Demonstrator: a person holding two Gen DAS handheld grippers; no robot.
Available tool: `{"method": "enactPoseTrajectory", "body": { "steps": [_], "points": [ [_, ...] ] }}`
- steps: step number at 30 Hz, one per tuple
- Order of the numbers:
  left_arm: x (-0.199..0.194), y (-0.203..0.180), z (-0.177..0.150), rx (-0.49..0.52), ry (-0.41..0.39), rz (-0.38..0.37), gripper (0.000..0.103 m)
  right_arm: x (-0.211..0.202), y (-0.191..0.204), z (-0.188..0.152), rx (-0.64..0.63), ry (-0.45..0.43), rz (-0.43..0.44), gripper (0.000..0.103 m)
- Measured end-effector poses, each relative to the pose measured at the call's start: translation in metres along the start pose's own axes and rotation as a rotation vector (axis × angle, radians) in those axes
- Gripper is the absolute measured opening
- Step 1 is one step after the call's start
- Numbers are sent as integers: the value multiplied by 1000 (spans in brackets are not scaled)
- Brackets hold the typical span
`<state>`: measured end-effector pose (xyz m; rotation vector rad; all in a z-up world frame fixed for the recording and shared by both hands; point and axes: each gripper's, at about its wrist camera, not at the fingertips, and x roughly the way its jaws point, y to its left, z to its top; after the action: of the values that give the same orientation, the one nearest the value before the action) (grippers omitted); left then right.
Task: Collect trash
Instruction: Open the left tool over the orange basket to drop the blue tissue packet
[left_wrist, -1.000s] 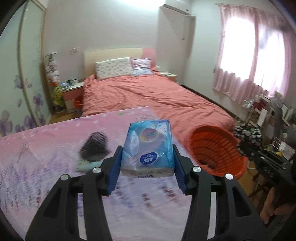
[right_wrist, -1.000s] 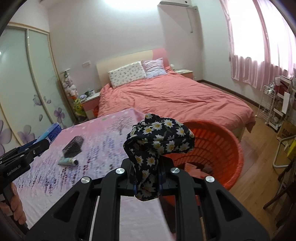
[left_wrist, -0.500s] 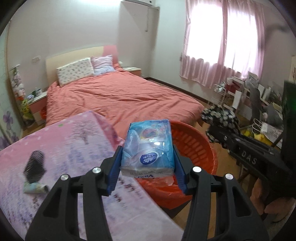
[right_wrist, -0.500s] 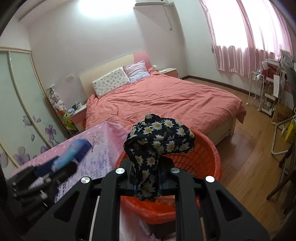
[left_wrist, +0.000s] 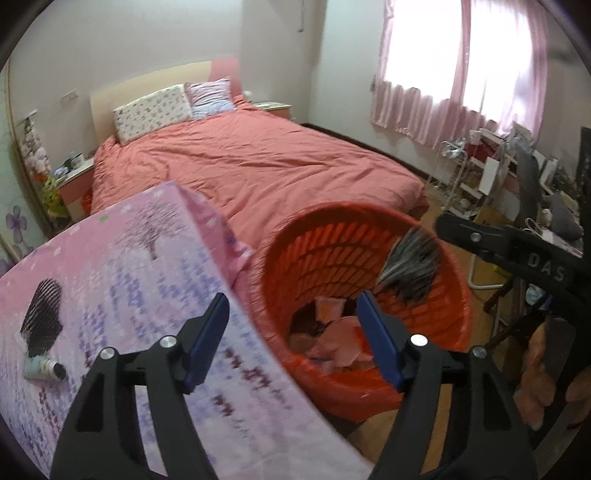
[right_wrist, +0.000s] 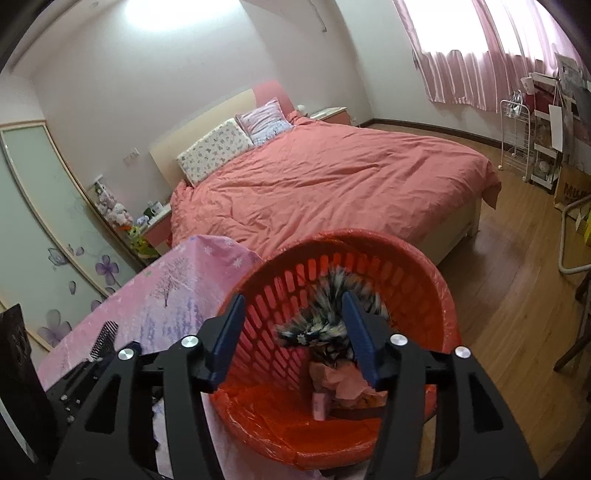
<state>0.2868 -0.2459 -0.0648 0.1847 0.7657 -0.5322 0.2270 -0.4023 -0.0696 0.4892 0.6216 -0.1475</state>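
Loosely, floral cloth blurs inside slotted basket.

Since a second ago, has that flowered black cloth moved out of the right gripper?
Yes. The flowered cloth has left the opening right gripper and is falling, blurred, into the orange basket.

We see an orange-red basket with a slotted wall. Inside it a black cloth with white daisies shows as a blur, over pale pink crumpled scraps. The surface wears a pink cover printed with lilac trees and rows of purple marks. The bed is salmon pink, its pillows white with small flowers and pink-striped. The curtains are pink. Each hand-held gripper is black with blue pads.
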Motion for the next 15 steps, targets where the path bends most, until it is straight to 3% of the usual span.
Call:
{"method": "enactPoseTrajectory", "body": {
  "steps": [6,10,12,15],
  "points": [
    [-15,42,-19,-52,3,98,78,-3,8,-9,-24,21,-24,56],
    [-30,89,-36,-102,-8,230,84,-6,19,-21,-52,30,-31,56],
    [-33,117,-45,-145,2,325,85,-4,25,-29,-60,47,-23,56],
    [-33,155,-51,-235,30,411,86,1,38,-40,-73,75,-6,57]
  ]
}}
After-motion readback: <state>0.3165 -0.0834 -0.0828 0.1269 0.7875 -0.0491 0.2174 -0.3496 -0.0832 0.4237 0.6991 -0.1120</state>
